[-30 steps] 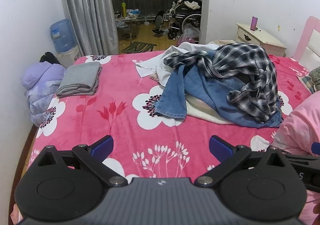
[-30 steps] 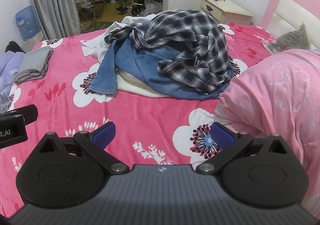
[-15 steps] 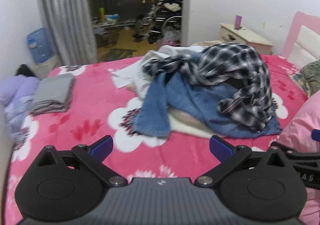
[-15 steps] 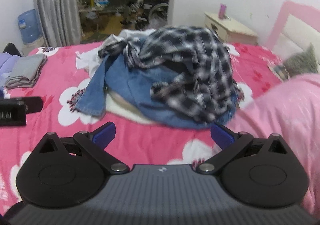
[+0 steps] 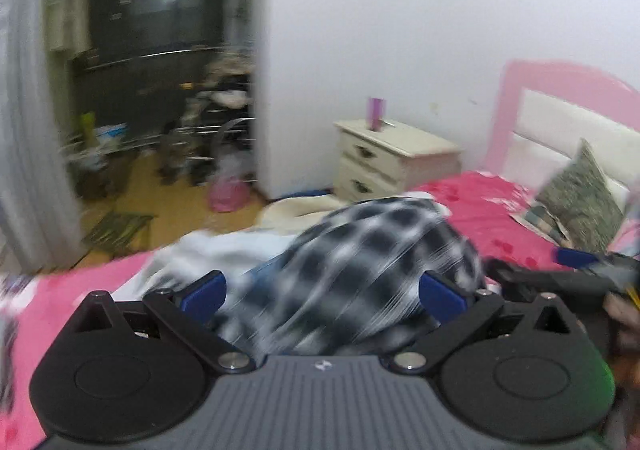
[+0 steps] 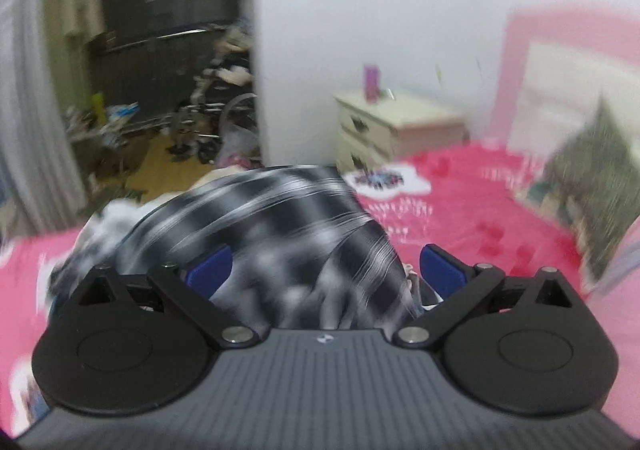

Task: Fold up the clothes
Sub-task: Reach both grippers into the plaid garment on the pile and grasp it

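Note:
A black-and-white plaid shirt [image 5: 360, 262] tops a pile of clothes on the pink flowered bed [image 5: 472, 201]; both views are motion-blurred. My left gripper [image 5: 322, 292] is open, its blue-tipped fingers straddling the plaid shirt's near side with nothing gripped. A white garment [image 5: 224, 246] and a strip of blue denim [image 5: 264, 266] show left of the shirt. In the right wrist view the plaid shirt [image 6: 264, 234] fills the space ahead of my right gripper [image 6: 324, 270], which is also open. The right gripper's body [image 5: 560, 282] shows at the left wrist view's right edge.
A cream nightstand [image 5: 388, 157] with a purple cup [image 5: 376, 113] stands against the white wall beyond the bed. A pink headboard [image 5: 560, 105] and a patterned pillow [image 5: 576, 201] lie to the right. A grey curtain [image 5: 24, 129] and a cluttered doorway [image 5: 180, 129] are at left.
Both grippers have moved forward and close to the clothes pile, tilting up; the plaid shirt now sits right between the fingers. The folded grey garment has left the view. Both stay open.

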The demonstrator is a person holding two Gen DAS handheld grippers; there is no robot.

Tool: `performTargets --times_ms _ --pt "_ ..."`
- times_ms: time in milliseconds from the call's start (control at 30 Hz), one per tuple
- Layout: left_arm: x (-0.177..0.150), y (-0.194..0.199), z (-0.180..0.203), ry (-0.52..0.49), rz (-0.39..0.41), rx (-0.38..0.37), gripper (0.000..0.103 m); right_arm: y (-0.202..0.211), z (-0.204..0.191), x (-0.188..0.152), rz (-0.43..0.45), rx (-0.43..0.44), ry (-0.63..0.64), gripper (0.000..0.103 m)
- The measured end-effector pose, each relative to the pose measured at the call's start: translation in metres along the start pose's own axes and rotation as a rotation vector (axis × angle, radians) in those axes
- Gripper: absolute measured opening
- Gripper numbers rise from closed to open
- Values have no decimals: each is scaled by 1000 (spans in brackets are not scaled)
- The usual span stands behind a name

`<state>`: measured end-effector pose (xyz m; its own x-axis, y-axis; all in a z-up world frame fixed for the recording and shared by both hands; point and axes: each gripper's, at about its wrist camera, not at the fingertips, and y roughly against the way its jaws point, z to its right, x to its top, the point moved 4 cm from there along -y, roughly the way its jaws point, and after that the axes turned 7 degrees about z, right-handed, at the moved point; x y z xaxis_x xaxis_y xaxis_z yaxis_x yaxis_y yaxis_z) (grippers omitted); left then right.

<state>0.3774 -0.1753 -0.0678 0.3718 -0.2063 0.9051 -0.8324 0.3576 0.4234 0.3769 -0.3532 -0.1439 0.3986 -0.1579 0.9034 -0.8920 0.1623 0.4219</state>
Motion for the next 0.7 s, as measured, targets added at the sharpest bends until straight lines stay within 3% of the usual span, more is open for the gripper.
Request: performTargets --times_ms 100,200,267,333,400,433,500,567,633,700 --pt "10 -68 42 -130 -66 -67 98 -72 29 3 -86 36 -150 88" --pt "-11 -122 80 -257 -181 -68 82 -121 50 -19 -180 36 -285 81" --pt "-31 -148 94 -310 -261 -38 53 -144 55 -46 -274 95 -377 74" --pt "-41 -151 99 -356 -251 12 40 -143 54 -48 -272 154 -446 53" --pt "-47 -148 103 -396 -230 44 27 -130 49 -46 -252 163 -434 15" --pt "-47 -144 105 -412 -217 46 8 -120 43 -36 -226 171 -418 11" --pt "-47 -130 110 -457 -191 50 5 -98 29 -22 -170 180 -334 3" --pt "-48 -119 116 -504 -179 56 4 -89 15 -20 -158 186 -232 2" --pt "-44 -113 116 -502 -187 67 3 -82 8 -15 -152 207 -190 2" --pt "-40 -81 102 -429 -167 67 3 -58 5 -7 -114 263 -221 2"
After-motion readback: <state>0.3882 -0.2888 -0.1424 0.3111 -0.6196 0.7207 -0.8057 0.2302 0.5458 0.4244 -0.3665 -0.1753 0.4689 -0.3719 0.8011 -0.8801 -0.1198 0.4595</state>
